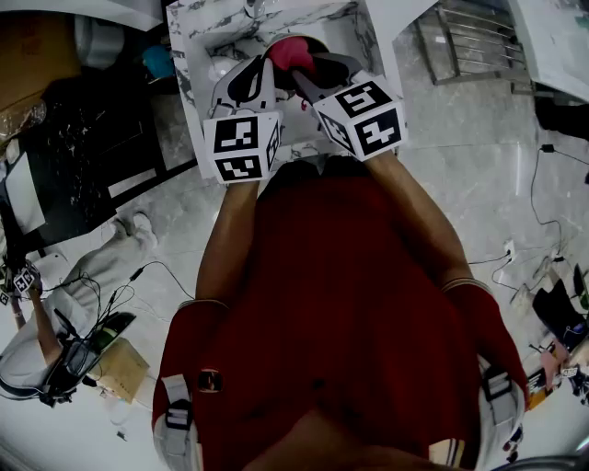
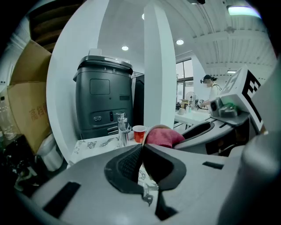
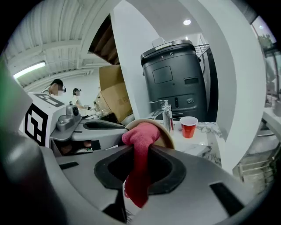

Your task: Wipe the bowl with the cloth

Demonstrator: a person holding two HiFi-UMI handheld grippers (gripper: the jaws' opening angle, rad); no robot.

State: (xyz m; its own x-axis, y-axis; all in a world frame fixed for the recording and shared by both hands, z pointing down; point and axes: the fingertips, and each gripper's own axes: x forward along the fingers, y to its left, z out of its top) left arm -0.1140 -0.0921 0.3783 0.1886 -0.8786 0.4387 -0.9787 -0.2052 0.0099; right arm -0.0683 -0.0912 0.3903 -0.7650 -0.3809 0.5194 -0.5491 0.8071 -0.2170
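Note:
In the head view both grippers reach over the marble counter (image 1: 210, 26). A tan bowl (image 3: 166, 134) is held up, tilted, between them. My left gripper (image 2: 142, 146) is shut on the bowl's rim (image 2: 154, 128), and its tips (image 1: 266, 64) show at the bowl's left side. My right gripper (image 3: 141, 147) is shut on a pink cloth (image 3: 139, 151), whose bunched end presses inside the bowl. The cloth (image 1: 290, 53) shows ahead of the right gripper (image 1: 309, 70), and its loose tail hangs down between the jaws. The cloth and the jaws hide most of the bowl.
A red cup (image 3: 189, 126) and a chrome tap (image 3: 167, 115) stand on the counter behind the bowl. A dark grey machine (image 2: 103, 99) stands behind them beside a white pillar (image 2: 159, 66). Cardboard boxes (image 3: 114, 94) are stacked at one side. People work at tables far off.

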